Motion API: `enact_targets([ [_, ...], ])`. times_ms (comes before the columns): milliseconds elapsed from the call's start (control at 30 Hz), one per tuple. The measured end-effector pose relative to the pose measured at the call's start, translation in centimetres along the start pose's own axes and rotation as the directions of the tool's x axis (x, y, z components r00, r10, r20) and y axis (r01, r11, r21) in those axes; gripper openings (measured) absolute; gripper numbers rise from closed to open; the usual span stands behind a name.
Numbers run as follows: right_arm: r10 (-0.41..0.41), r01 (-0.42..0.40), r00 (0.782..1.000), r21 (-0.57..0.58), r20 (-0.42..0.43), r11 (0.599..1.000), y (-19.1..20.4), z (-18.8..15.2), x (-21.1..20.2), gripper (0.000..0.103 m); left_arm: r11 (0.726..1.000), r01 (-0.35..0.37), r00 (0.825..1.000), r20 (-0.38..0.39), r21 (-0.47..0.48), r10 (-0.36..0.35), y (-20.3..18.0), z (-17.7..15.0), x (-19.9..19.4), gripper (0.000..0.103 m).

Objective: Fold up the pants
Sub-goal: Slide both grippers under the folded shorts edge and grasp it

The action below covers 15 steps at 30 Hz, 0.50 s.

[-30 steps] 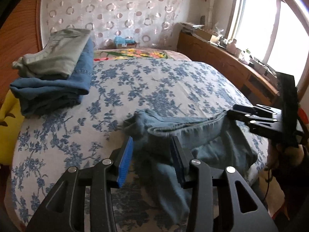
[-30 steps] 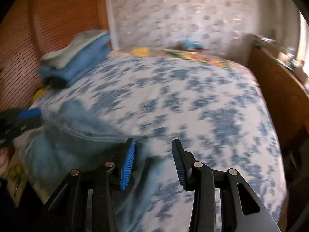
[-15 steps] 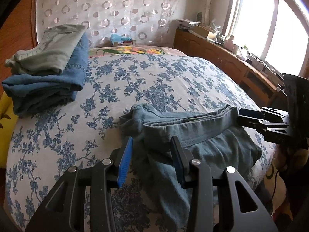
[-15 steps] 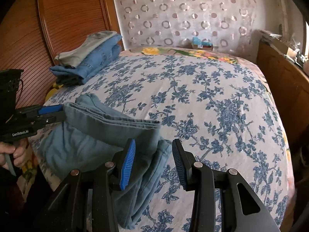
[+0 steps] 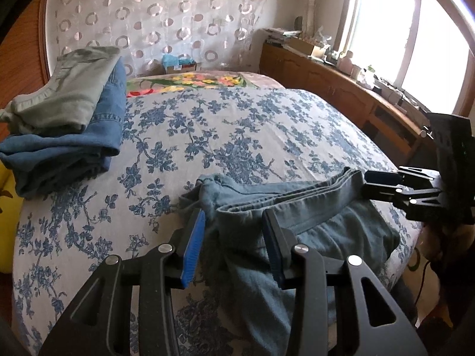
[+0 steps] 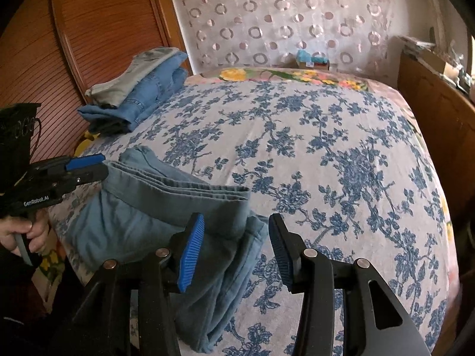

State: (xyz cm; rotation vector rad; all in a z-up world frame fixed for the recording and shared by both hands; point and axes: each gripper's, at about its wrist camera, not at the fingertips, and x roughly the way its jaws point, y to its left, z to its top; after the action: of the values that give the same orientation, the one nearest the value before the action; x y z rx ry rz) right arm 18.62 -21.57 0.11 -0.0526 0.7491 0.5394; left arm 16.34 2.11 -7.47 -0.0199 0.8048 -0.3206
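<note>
Grey-blue pants (image 5: 311, 207) lie folded across the near edge of the flowered bed (image 5: 237, 136), the waistband running between my two grippers. My left gripper (image 5: 234, 237) has the bunched left end filling the gap between its pads. In the right wrist view the pants (image 6: 166, 204) spread leftward to the left gripper (image 6: 101, 167). My right gripper (image 6: 236, 243) straddles their right corner with its jaws opening; the cloth rests against the left pad and bedcover shows beside the right one. The right gripper (image 5: 366, 182) is also in the left wrist view, at the waistband's end.
A stack of folded clothes (image 5: 68, 124), pale green on blue denim, sits at the bed's far left by a wooden panel (image 6: 104, 44). A wooden cabinet (image 5: 341, 89) lines the right side under the window. A hand (image 6: 26, 231) holds the left gripper's handle.
The pants hung stretched between the grippers a second ago and now rest flat on the bed. The right gripper's jaws have widened slightly. The left gripper's gap looks the same.
</note>
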Motion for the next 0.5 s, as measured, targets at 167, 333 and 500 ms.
enact_targets([
  [167, 0.004, -0.003, 0.999, 0.03, -0.038, 1.0, -0.3, 0.2, 0.0, 0.054, 0.999, 0.027, 0.999, -0.046, 0.035, -0.025, -0.4, 0.2, 0.4, 0.033],
  [333, -0.004, 0.005, 0.998, 0.014, -0.07, 1.0, -0.2, 0.6, 0.3, 0.054, 0.998, 0.054, 0.995, -0.086, 0.045, -0.05, -0.4, 1.0, 1.4, 0.021],
  [500, 0.011, -0.006, 0.995, 0.048, -0.097, 0.999, -0.8, 0.9, 1.1, 0.054, 0.995, 0.081, 0.994, -0.078, 0.066, -0.076, -0.7, 2.2, 1.1, 0.016],
])
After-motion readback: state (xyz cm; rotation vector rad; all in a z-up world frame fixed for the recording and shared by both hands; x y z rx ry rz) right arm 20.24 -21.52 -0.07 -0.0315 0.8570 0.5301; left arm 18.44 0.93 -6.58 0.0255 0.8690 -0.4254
